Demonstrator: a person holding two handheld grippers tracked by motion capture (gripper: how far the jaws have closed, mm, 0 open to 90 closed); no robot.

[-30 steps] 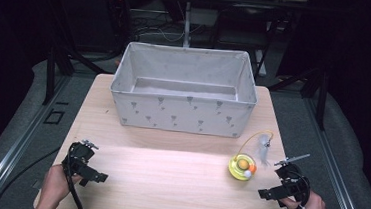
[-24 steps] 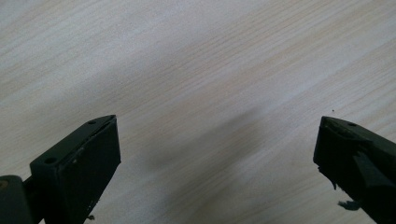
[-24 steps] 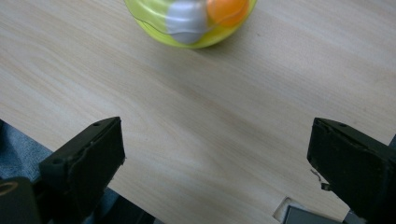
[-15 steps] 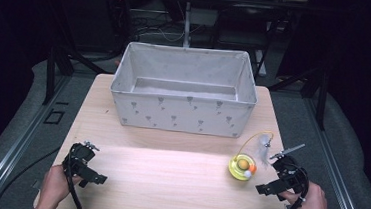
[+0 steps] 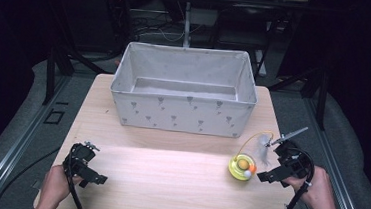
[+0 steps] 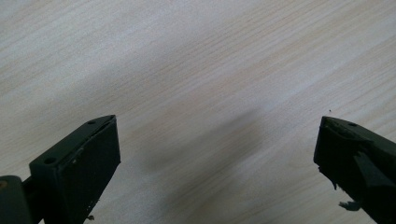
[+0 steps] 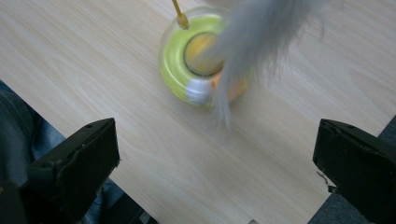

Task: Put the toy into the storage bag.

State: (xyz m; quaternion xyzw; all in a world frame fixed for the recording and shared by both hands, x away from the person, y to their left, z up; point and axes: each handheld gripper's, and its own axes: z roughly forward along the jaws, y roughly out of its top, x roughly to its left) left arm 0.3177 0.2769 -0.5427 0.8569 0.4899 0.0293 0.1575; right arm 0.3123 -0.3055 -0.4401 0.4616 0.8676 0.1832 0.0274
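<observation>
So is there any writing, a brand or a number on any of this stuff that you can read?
None that can be read.
The fabric box bears small printed motifs, not letters.
The yellow-green toy with its grey feather shows no label.
The left tongs and right tongs, both open, show no marking, and the wooden table is plain.

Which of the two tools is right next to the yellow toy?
The right tool, held just beside the yellow ring toy with its grey feather. The left tool sits across the table, over bare wood.
</observation>
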